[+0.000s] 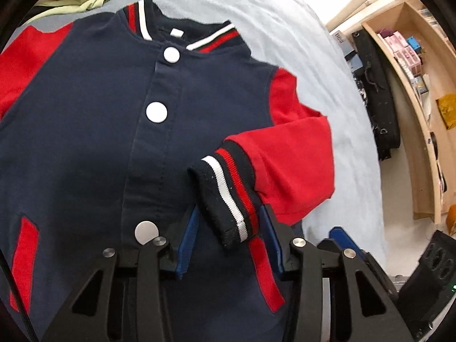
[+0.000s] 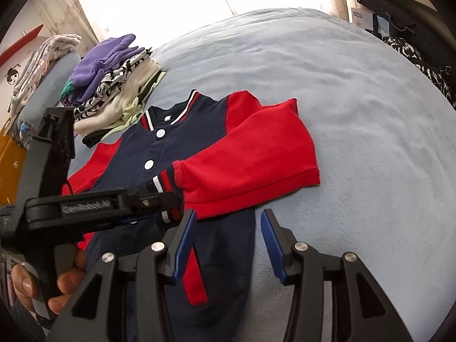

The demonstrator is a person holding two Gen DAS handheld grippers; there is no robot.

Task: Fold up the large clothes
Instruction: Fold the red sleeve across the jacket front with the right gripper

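- The left tool (image 1: pixel 228 222) has its blue pads on either side of the striped knit cuff (image 1: pixel 228 196) of the navy and red snap-button jacket (image 1: pixel 85 131); whether they pinch it, I cannot tell.
- The right tool (image 2: pixel 228 228) is released, hovering above the jacket's hem on the pale blue bed cover (image 2: pixel 356 114).
- A pile of folded clothes (image 2: pixel 114 85) lies beyond, to its left.

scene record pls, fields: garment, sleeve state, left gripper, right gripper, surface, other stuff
garment: navy and red jacket, front up, snaps closed
sleeve state: one red sleeve folded across the chest, striped cuff near the placket
left gripper: left gripper straddles the cuff; whether the pads press, cannot tell
right gripper: right gripper open, nothing between the jaws, over the jacket's lower edge
surface: light blue bed cover
other stuff: stack of folded clothes beside the collar
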